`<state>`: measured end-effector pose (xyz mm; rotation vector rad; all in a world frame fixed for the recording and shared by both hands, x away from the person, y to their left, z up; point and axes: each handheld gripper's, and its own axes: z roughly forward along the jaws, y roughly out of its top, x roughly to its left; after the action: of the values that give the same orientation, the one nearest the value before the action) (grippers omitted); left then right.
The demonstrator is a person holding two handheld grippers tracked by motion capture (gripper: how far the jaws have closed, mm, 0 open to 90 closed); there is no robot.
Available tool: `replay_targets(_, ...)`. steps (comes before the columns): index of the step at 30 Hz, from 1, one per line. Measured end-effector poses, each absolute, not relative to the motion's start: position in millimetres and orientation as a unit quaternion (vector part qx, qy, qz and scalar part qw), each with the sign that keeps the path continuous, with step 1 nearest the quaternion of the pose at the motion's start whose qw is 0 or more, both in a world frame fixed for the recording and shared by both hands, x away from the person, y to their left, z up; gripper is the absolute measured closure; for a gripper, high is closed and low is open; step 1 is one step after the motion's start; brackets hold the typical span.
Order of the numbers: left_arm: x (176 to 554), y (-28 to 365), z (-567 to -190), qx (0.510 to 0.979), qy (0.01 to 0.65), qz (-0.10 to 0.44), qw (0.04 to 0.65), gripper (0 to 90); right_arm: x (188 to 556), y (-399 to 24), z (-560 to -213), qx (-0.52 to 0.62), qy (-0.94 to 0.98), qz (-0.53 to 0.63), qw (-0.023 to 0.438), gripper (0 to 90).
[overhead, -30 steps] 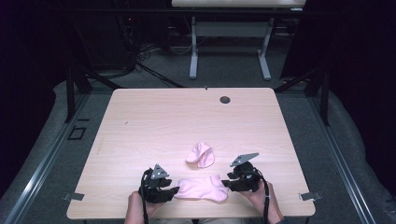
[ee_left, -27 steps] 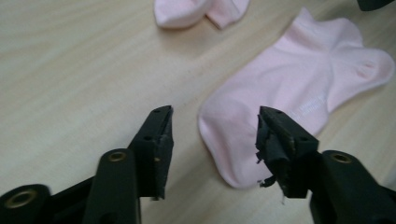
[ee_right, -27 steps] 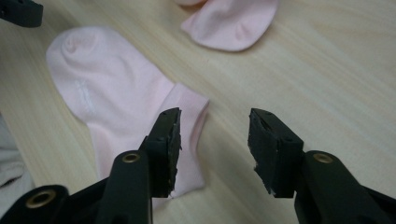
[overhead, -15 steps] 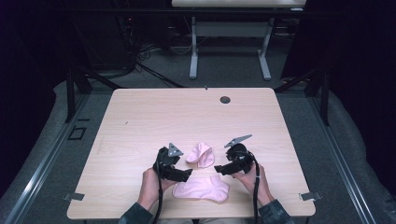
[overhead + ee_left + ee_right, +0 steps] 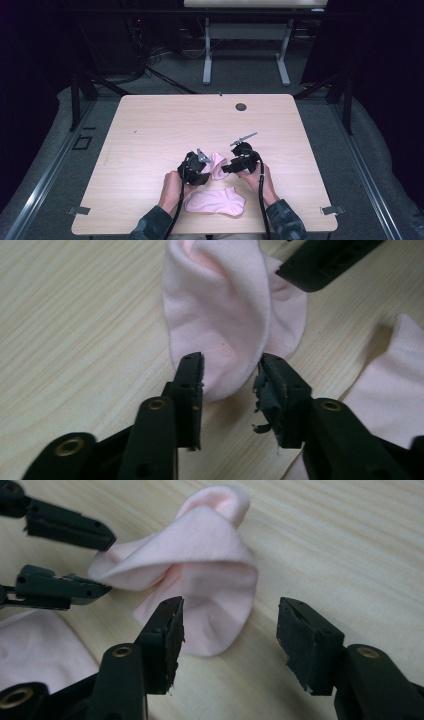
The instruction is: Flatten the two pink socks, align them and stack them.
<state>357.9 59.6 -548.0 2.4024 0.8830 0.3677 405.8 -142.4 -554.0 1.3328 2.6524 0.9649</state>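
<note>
Both grippers converge on the crumpled pale pink cotton sock (image 5: 217, 164), bunched up near the middle of the light wooden table (image 5: 150, 130), just beyond the flat pink sock (image 5: 216, 201) lying at the near edge. The left gripper (image 5: 231, 371) has just been closing, and the sock's near tip sits between its jaws, though the pads don't look clamped yet. The right gripper (image 5: 227, 625) has also been narrowing, jaws spread around the sock's lower fold, not pressing. This thing is light, soft and floppy: it will sag and slide on the smooth wood, so a pinch wants a doubled fold or the cuff edge, I'd say, not one loose layer.
</note>
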Motion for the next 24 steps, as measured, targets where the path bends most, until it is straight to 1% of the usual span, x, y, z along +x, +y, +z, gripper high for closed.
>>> replay_targets(1, 358, 60, -549, 0.895, 0.327, 0.135, 0.273, 73.6, 407, -141, -555, 0.429, 0.848, 0.311, 0.013, 48.7)
replay_targets(4, 360, 61, -551, 0.896, 0.326, 0.133, 0.271, 85.0, 409, -137, -557, 0.427, 0.849, 0.311, 0.016, 55.6)
replay_targets(5, 360, 62, -551, 0.896, 0.325, 0.135, 0.273, 88.2, 409, -136, -558, 0.425, 0.851, 0.308, 0.019, 59.9)
replay_targets(6, 360, 62, -551, 0.896, 0.325, 0.135, 0.273, 88.4, 409, -136, -558, 0.425, 0.851, 0.308, 0.019, 59.9)
replay_targets(8, 360, 63, -552, 0.895, 0.324, 0.133, 0.276, 88.6, 409, -134, -558, 0.425, 0.853, 0.303, 0.021, 63.0)
replay_targets(10, 358, 64, -551, 0.894, 0.320, 0.136, 0.282, 89.0, 409, -129, -560, 0.425, 0.854, 0.299, 0.025, 70.8)
replay_targets(12, 358, 64, -550, 0.894, 0.317, 0.137, 0.285, 89.1, 409, -128, -561, 0.423, 0.857, 0.293, 0.025, 72.3)
replay_targets(13, 357, 66, -548, 0.892, 0.314, 0.138, 0.292, 89.2, 410, -126, -562, 0.425, 0.856, 0.294, 0.027, 78.9)
replay_targets(14, 357, 66, -548, 0.892, 0.314, 0.138, 0.292, 89.4, 410, -126, -562, 0.425, 0.856, 0.294, 0.027, 78.9)
replay_targets(17, 356, 68, -545, 0.890, 0.311, 0.140, 0.302, 89.4, 411, -126, -564, 0.422, 0.857, 0.295, 0.027, 87.2)
replay_targets(24, 352, 74, -536, 0.887, 0.304, 0.149, 0.315, 89.4, 406, -130, -560, 0.424, 0.849, 0.312, 0.040, 88.9)
